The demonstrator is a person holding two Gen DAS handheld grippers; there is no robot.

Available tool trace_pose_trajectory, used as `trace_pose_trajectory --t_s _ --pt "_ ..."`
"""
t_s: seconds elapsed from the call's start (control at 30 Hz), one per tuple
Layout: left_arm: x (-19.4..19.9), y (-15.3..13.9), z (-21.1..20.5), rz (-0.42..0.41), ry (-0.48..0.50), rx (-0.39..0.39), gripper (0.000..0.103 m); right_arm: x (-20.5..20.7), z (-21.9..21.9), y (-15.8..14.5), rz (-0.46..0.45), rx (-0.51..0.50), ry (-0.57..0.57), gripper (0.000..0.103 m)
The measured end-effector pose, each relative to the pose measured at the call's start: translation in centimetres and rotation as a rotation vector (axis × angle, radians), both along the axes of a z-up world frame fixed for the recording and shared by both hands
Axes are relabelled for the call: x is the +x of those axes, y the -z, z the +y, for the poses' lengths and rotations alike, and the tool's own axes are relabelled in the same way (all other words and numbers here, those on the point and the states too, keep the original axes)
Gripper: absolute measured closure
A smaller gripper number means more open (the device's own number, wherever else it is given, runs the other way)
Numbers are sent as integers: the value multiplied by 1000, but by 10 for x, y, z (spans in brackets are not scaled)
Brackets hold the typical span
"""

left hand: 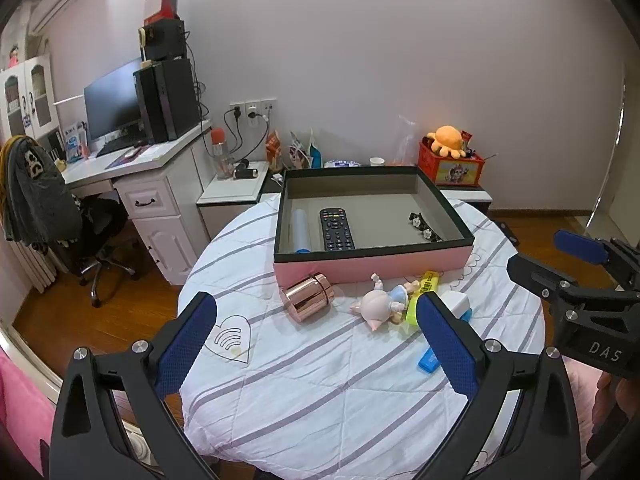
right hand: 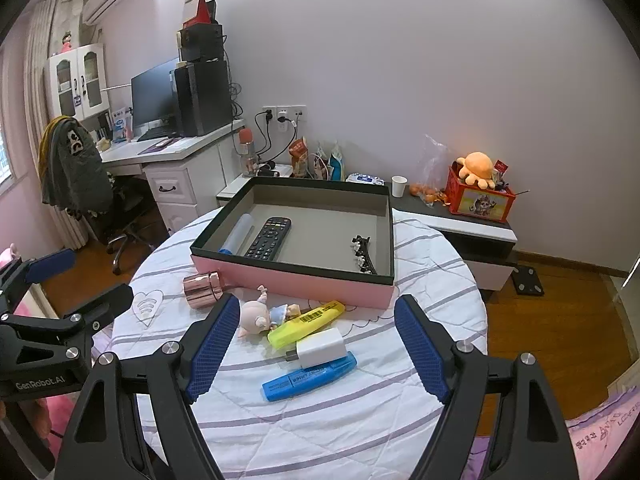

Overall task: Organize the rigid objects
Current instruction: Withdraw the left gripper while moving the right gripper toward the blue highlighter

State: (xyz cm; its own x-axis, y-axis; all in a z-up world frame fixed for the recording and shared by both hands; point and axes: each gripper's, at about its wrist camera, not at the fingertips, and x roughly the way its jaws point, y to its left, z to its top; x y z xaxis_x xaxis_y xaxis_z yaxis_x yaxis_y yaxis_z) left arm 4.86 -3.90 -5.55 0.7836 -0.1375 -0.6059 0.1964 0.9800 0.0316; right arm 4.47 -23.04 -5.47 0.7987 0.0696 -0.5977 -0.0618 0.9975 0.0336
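Note:
A pink box (left hand: 372,266) (right hand: 304,286) with a dark rim sits on the round table and holds a black remote (left hand: 337,229) (right hand: 269,238), a pale tube (left hand: 301,230) (right hand: 239,234) and a black hair clip (left hand: 426,228) (right hand: 363,255). In front of it lie a rose-gold tin (left hand: 308,297) (right hand: 202,289), a pig doll (left hand: 382,303) (right hand: 266,316), a yellow highlighter (left hand: 422,295) (right hand: 306,323), a white charger (left hand: 458,302) (right hand: 320,349) and a blue highlighter (left hand: 430,358) (right hand: 309,377). My left gripper (left hand: 316,344) and right gripper (right hand: 316,350) both stand open above the table with nothing between their fingers.
The table wears a white striped cloth (left hand: 320,380). A low cabinet behind it carries a red crate with an orange plush (right hand: 480,192), a paper cup (right hand: 399,186) and snack bags. A desk with a monitor and an office chair (left hand: 60,216) stand to the left. Wooden floor lies around the table.

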Motion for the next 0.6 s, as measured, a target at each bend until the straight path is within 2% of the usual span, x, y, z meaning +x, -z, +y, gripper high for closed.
trace_pose_trajectory --t_s 0.6 --pt "1 4 -9 15 21 17 2 0 -4 9 28 -2 3 22"
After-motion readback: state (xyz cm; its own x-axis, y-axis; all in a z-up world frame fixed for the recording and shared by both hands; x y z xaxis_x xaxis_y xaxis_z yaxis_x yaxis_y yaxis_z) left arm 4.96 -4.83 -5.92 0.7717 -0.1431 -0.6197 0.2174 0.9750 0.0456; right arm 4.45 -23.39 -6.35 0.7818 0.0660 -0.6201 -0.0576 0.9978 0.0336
